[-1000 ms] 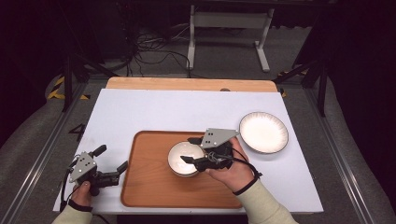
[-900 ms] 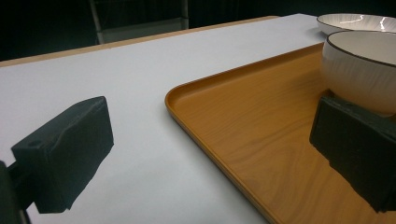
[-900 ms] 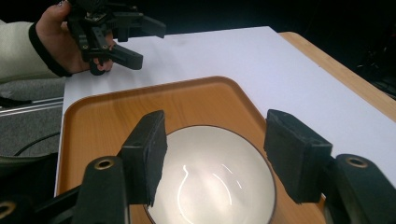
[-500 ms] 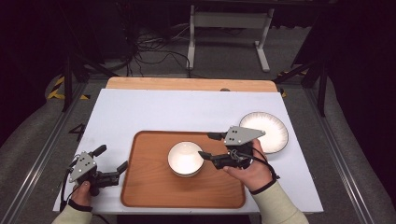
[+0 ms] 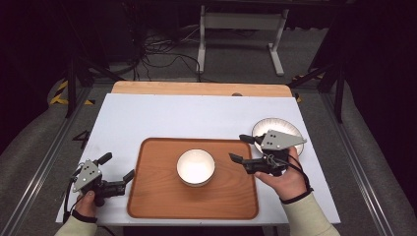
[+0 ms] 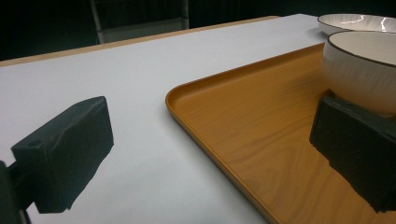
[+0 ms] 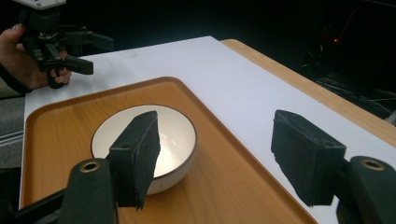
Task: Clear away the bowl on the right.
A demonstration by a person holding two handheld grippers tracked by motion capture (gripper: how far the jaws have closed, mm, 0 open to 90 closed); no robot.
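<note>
Bowl (image 5: 195, 166) on tray (image 5: 152, 196) | right hand-held gripper (image 5: 241, 148) agape, empty, beside bowl

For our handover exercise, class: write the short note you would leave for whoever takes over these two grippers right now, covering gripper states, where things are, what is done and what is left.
Right gripper: jaws open and just been opening, nothing between them, off the tray's right edge, near the plate.
Left gripper: open, empty, left of the tray.
White bowl: upright in the middle of the wooden tray, released.
White plate: on the table, right of the tray, partly under the right gripper.
Done: bowl is on the tray.
Left: probably the plate, likely next for the right gripper.
</note>
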